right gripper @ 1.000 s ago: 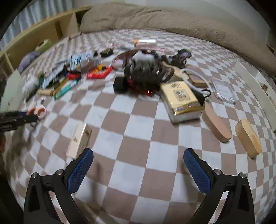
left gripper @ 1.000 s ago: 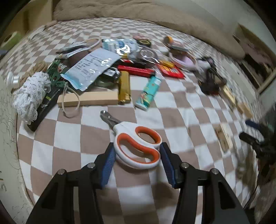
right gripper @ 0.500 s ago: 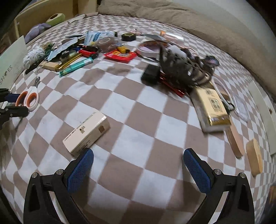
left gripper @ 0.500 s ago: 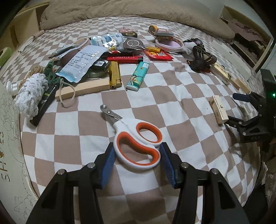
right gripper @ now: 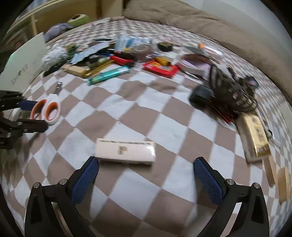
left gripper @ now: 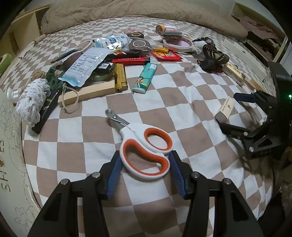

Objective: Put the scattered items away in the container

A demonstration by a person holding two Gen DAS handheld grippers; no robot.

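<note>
White-and-orange scissors [left gripper: 146, 151] lie on the checkered bedspread [left gripper: 191, 102], and my left gripper [left gripper: 145, 171] is shut on their handle loops, one blue pad on each side. In the right wrist view the same scissors [right gripper: 48, 110] sit at the far left in the left gripper [right gripper: 33, 115]. A small white carton [right gripper: 126, 151] lies crosswise just ahead of my right gripper [right gripper: 146, 175], which stands wide open and apart from it. The left wrist view shows that carton [left gripper: 225, 109] between the right gripper's [left gripper: 238, 113] spread fingers. A white box wall [left gripper: 8, 145] with drawn patterns and letters stands at the left.
Several small items are heaped at the back: lighters [left gripper: 145, 78], a wooden block [left gripper: 87, 93], a mask packet [left gripper: 85, 67], tape rolls [left gripper: 178, 44], a dark hair claw [right gripper: 231, 89] and a gold box [right gripper: 256, 134]. A beige duvet [left gripper: 146, 11] lies behind, and wooden shelves [right gripper: 60, 12] rise beyond the bed's edge at the back left.
My right gripper moved left over the bed; the white carton now lies square before its open fingers. The left gripper rolled a little, the scissors staying between its pads.
</note>
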